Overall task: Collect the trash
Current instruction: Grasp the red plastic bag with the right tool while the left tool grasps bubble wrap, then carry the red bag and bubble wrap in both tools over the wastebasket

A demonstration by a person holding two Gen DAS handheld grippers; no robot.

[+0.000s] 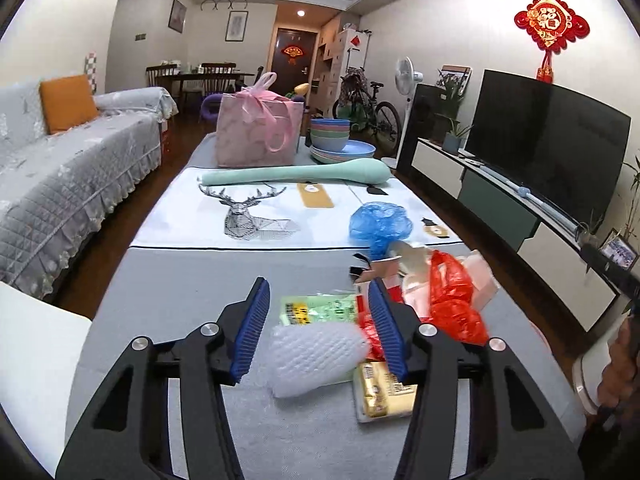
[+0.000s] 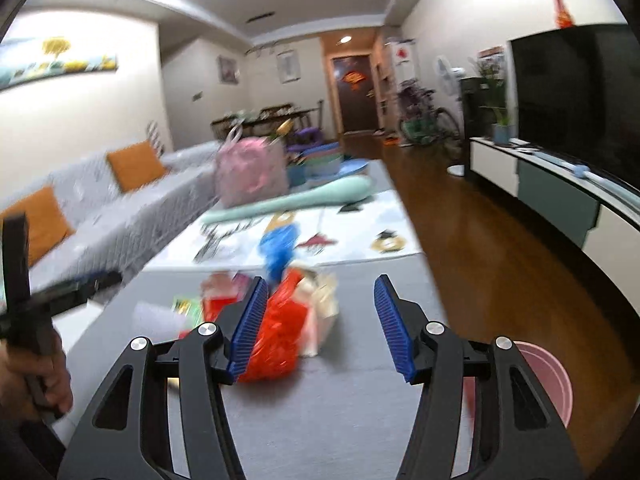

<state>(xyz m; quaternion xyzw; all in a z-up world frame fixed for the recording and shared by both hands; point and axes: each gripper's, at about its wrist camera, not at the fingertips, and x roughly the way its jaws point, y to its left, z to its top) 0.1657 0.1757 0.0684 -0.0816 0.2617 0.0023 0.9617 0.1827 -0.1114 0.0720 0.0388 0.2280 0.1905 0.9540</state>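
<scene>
Grey cloth covers the long coffee table (image 1: 180, 300) in front of me, with a white deer-print mat (image 1: 256, 216) laid across its middle and a grey-covered sofa (image 1: 60, 176) running along its left side. At the far end stand a pink gift bag (image 1: 258, 132), a stack of pastel bowls (image 1: 330, 134) and a long mint-green cushion (image 1: 296, 172).

My left gripper (image 1: 318, 326) is spread wide and holds nothing. Between its blue pads (image 1: 252, 330) lies a white foam net sleeve (image 1: 312, 354) on the cloth, touching neither finger that I can see. Just beyond it sits a green printed packet (image 1: 320, 308), and near my right-hand pad a gold-wrapped packet (image 1: 380, 390). Further right, a crumpled red plastic bag (image 1: 454, 300) sits in a heap with pale cartons (image 1: 484, 280), and a blue plastic bag (image 1: 380, 224) lies beyond on the mat's edge.

My right gripper (image 2: 320, 328) is also wide open and empty, hovering over bare cloth. Its view is blurred. The red plastic bag (image 2: 276, 340) shows partly behind its left pad; whether they touch I cannot tell. A pink bin (image 2: 540, 376) stands low beside the table's right edge, and the hand (image 2: 38, 376) gripping my other handle shows at the left.
</scene>
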